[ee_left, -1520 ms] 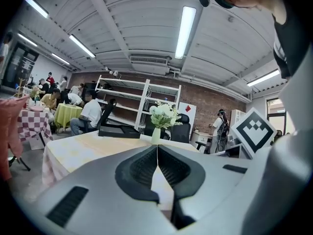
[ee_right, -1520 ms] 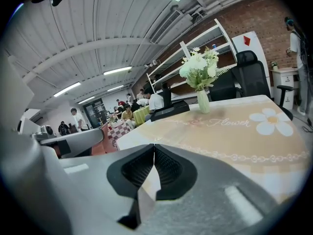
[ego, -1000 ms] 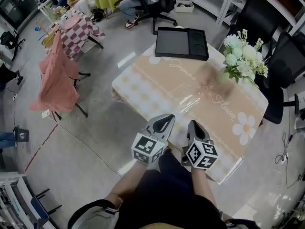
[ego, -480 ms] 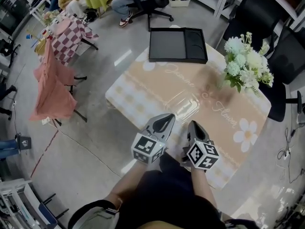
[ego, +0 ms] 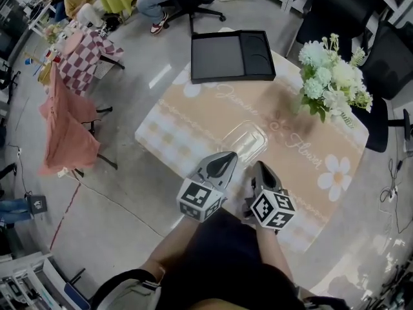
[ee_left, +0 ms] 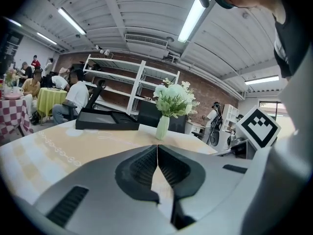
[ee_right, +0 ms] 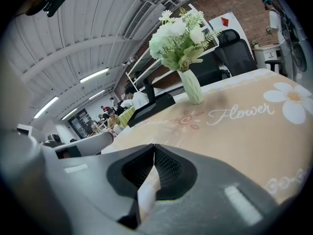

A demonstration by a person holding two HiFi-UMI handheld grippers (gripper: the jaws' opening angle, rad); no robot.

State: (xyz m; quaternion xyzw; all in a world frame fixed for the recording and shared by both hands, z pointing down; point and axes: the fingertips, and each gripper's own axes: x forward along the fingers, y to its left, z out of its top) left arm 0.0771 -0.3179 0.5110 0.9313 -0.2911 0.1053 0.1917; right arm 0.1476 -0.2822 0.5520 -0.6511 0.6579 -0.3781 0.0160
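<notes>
Head view | grey left gripper closed, empty | grey right gripper closed, empty | pale-green vase of white flowers ahead

Head view steeply down over table; both gripper views low, toward shared vase.

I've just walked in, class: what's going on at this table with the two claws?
A person stands at the near edge of the table, a claw in each hand. The left claw and the right claw are both shut and empty, held side by side over that edge. A black tray lies at the far end and a vase of white flowers stands to the right; neither is being touched.
</notes>
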